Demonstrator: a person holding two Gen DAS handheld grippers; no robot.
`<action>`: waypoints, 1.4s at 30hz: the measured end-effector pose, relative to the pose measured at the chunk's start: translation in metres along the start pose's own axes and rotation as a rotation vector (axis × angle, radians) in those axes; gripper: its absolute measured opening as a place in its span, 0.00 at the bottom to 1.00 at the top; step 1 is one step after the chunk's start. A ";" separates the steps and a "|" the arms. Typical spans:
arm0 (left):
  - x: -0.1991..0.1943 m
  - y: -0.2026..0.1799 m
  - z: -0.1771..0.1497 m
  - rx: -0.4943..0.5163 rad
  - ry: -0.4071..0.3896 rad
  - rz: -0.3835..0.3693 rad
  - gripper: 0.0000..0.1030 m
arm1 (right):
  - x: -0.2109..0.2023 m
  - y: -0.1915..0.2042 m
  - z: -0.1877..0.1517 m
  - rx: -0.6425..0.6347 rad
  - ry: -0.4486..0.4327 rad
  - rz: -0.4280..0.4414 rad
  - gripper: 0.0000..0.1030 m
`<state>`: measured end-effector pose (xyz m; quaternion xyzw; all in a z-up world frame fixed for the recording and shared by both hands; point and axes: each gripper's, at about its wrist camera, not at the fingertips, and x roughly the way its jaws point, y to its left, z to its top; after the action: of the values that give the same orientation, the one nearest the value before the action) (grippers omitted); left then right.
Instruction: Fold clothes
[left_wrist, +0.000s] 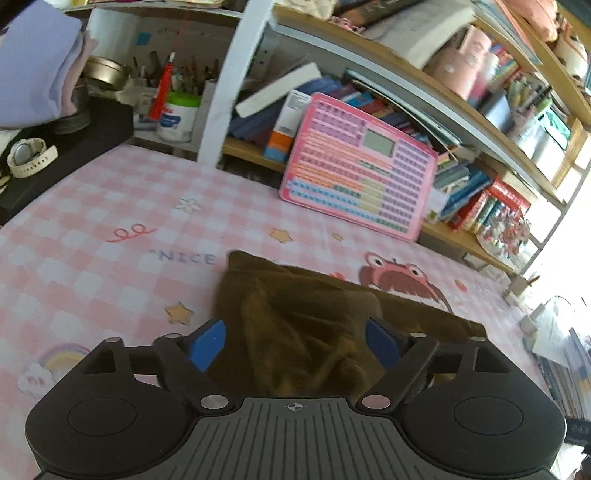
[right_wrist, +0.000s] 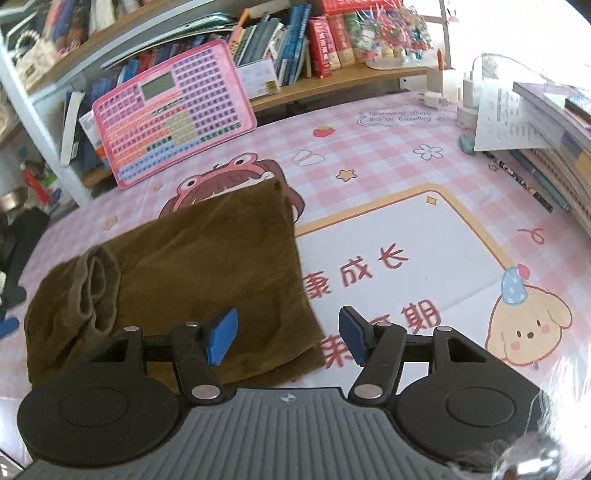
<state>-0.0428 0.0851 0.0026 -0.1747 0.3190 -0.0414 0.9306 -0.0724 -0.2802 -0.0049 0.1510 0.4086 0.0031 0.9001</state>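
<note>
Soft brown top (right_wrist: 207, 266) on the mat (right_wrist: 406, 155).
Both tongs, left (left_wrist: 295, 341) and right (right_wrist: 288, 334), are wide apart, holding nothing; it looks floppy, so pinch an edge.

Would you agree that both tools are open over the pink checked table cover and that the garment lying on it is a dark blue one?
Not quite: the garment is olive-brown, not dark blue, as the right wrist view shows. The rest holds: the left tool and the right tool are both open over the pink checked table cover.
</note>
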 end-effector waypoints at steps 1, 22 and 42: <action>0.000 -0.007 -0.003 -0.001 0.003 0.004 0.87 | 0.003 -0.006 0.003 -0.003 0.013 0.019 0.57; -0.003 -0.193 -0.083 0.023 0.016 0.381 0.91 | 0.062 -0.090 0.055 -0.004 0.346 0.409 0.45; 0.015 -0.265 -0.114 0.400 0.131 0.363 0.90 | 0.104 -0.096 0.076 0.126 0.534 0.622 0.05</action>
<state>-0.0912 -0.1998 0.0033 0.0758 0.3901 0.0527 0.9161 0.0414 -0.3791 -0.0610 0.3159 0.5619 0.2891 0.7077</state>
